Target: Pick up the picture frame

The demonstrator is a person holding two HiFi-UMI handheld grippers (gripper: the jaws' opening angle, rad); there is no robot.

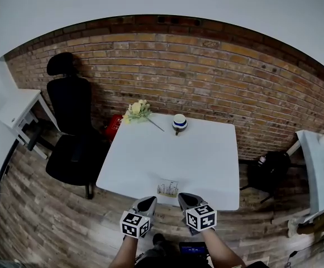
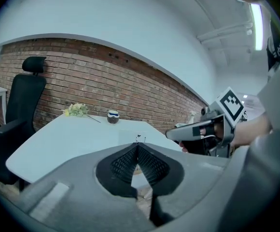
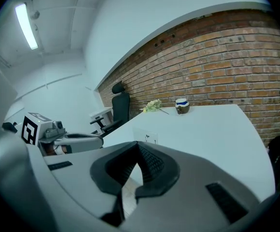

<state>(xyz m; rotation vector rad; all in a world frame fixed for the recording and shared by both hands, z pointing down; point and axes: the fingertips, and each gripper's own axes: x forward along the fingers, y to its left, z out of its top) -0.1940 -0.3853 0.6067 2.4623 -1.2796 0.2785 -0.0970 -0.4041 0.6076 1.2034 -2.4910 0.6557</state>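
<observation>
The picture frame (image 1: 168, 188) is a small clear stand with a light drawing on it. It stands upright near the front edge of the white table (image 1: 206, 161). My left gripper (image 1: 148, 200) and right gripper (image 1: 184, 197) hover side by side just short of that edge, one on each side of the frame and apart from it. Both are shut and hold nothing. The left gripper view has the frame (image 2: 137, 137) just past its closed jaws, with the right gripper (image 2: 173, 135) beside it. In the right gripper view the frame (image 3: 146, 137) also stands ahead.
A bunch of pale flowers (image 1: 138, 110) and a blue-banded cup (image 1: 179, 123) lie at the table's far edge by the brick wall. A black office chair (image 1: 72, 127) stands left of the table, a black backpack (image 1: 268, 172) on the floor to its right.
</observation>
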